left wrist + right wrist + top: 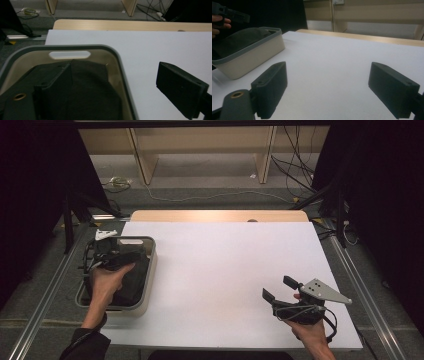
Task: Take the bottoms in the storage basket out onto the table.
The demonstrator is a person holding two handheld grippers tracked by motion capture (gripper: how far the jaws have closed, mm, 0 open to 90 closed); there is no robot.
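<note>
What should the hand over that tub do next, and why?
Probably lower the left gripper and close on the dark fabric. Its jaws stand open astride the tub rim, one inside over the fabric, nothing gripped. The right gripper waits open.

Left tool (114,256) over bin (148,270)

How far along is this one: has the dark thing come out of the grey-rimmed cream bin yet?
Nothing looks done: the dark folded fabric lies inside the grey-rimmed cream plastic bin, and the white table top bears nothing else. In hand: the left gripper, jaws open, is over the bin, one jaw inside, one outside. The right gripper waits open above the table. Gripping and lifting the fabric are left.
</note>
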